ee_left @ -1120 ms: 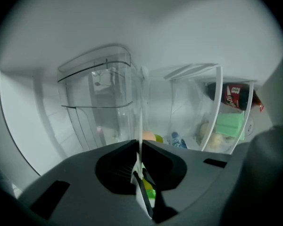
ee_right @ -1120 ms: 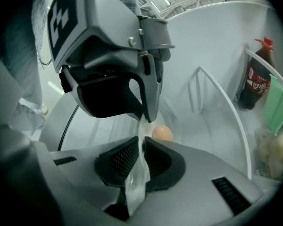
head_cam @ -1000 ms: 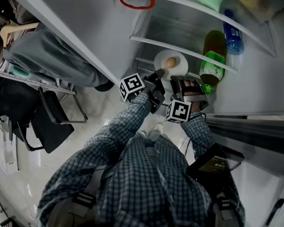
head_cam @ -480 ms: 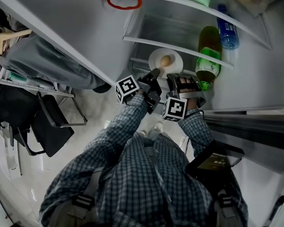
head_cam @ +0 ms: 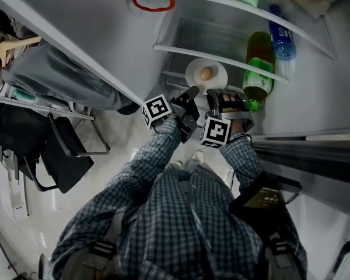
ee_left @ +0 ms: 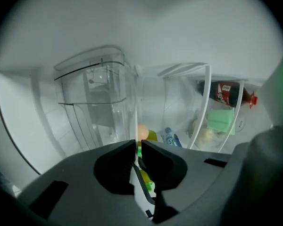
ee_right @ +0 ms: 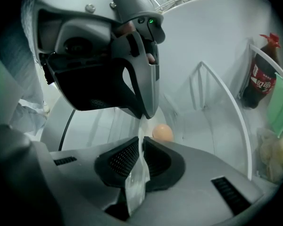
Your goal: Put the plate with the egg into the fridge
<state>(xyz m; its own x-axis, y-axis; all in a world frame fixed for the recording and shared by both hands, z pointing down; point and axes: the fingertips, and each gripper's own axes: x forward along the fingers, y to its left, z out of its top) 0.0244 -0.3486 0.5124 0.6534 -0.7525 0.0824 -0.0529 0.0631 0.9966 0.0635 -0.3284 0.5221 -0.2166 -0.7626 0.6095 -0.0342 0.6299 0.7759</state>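
Both arms reach forward, the checked sleeves (head_cam: 163,142) close together and elbows bent near the chest. The left tongs (head_cam: 192,93) and right tongs (head_cam: 217,95) sit side by side, almost touching, with their marker cubes (head_cam: 157,109) turned back toward the body. Each pair of jaws is pressed together on the near rim of the plate (head_cam: 219,69), its thin white edge pinched between the ribbed pads (ee_right: 125,160).

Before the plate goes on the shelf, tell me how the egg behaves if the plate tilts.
The egg lies loose on the plate, so it would probably roll toward the low side. Its shell would likely crack if it fell. The left gripper and right gripper pinch only the rim, so tilting seems easy.
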